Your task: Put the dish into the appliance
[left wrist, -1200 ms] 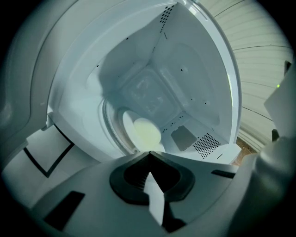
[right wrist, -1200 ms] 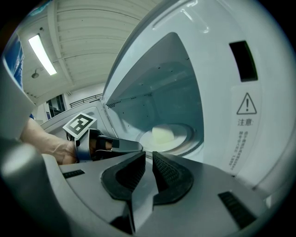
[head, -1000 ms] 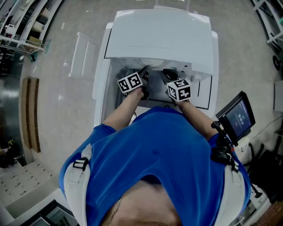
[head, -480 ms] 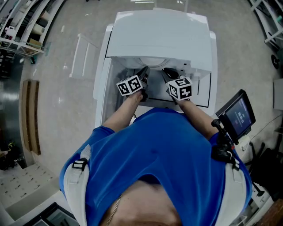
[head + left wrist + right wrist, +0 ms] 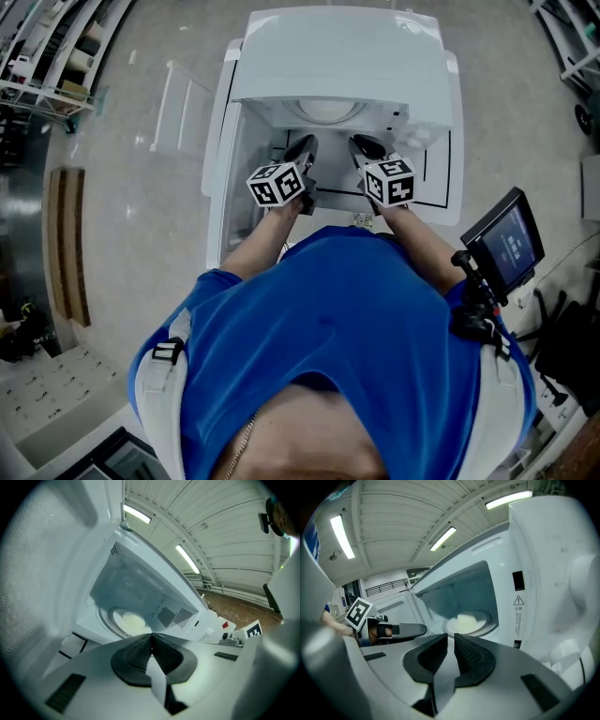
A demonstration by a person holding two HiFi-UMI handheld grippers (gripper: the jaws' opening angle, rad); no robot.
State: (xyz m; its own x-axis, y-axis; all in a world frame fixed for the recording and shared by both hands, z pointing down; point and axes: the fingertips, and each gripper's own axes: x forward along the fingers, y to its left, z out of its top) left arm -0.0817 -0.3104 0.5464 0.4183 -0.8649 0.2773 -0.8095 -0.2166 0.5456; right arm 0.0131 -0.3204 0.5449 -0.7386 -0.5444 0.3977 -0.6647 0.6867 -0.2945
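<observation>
The white appliance (image 5: 337, 66) stands open in front of me. Inside, a pale dish (image 5: 323, 111) rests on the round turntable, and both gripper views show that dish (image 5: 133, 620) (image 5: 468, 620) deep in the cavity. My left gripper (image 5: 302, 146) hovers just outside the opening, left of centre. Its pads (image 5: 140, 653) are pressed together on nothing. My right gripper (image 5: 364, 146) hangs beside it on the right. Only a thin slit shows between its pads (image 5: 471, 656), with nothing in it. Neither gripper touches the dish.
The appliance's door (image 5: 217, 150) swings out to the left of the opening. Its control panel with a warning label (image 5: 518, 604) is on the right. A small screen on a mount (image 5: 506, 246) sits by my right arm. Shelving (image 5: 47, 47) stands far left.
Both grippers have drawn back a little from the cavity toward me and spread slightly apart. The dish on the turntable shows more plainly now.
</observation>
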